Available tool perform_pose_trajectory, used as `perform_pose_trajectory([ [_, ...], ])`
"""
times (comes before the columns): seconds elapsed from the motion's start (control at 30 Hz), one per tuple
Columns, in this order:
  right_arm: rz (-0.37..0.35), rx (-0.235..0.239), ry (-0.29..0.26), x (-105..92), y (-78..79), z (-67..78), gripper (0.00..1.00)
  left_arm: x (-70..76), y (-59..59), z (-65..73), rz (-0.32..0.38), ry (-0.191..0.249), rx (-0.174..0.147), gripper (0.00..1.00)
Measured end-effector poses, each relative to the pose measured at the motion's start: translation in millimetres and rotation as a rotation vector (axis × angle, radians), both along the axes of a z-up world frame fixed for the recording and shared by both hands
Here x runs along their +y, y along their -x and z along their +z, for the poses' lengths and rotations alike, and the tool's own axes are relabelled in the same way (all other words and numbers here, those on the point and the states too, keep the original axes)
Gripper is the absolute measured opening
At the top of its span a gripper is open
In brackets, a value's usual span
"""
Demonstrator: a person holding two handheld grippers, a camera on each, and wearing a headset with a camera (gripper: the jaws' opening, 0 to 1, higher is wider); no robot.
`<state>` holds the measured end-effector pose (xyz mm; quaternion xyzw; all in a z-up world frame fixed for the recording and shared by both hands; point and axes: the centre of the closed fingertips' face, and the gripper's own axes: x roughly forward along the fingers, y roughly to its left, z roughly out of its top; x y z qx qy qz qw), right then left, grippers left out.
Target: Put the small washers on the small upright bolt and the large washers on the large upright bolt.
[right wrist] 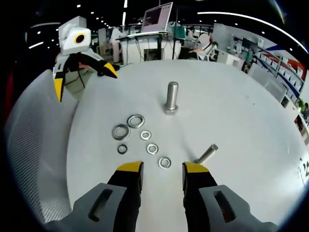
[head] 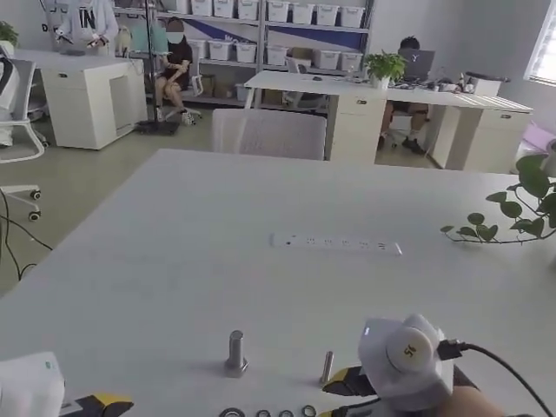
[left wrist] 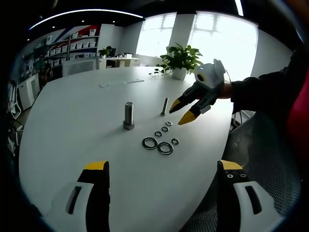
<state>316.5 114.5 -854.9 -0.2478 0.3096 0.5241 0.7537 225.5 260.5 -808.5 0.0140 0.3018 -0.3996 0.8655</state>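
Left tongs (left wrist: 163,166): spread wide, nothing between them, on the near side of the large bolt (left wrist: 128,115) and well back from it. Right tongs (right wrist: 163,167): parted by a narrower gap, likewise empty, to the large bolt's right, near the small bolt (right wrist: 206,154). Both bolts upright on the white counter (head: 174,234). Two large washers (left wrist: 164,148) and four small washers (left wrist: 164,129) flat in a loose cluster in front of the large bolt, none gripped, the nearest small one just ahead of the right tongs' tips. Beyond the large bolt, a white power strip (head: 334,244); farther right, a leafy plant (head: 521,208). Behind, an office: desks (head: 382,91), shelves (head: 278,22) of bins, a seated person (head: 178,65).
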Motion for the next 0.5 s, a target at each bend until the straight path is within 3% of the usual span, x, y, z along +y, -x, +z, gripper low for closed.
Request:
perform_pose_trajectory([
  [0.5, 0.047, 0.012, 0.121, 5.4, -4.4, -9.2, 0.25, 1.1, -2.8, -2.3, -0.001, 0.006, 0.002, 0.92],
])
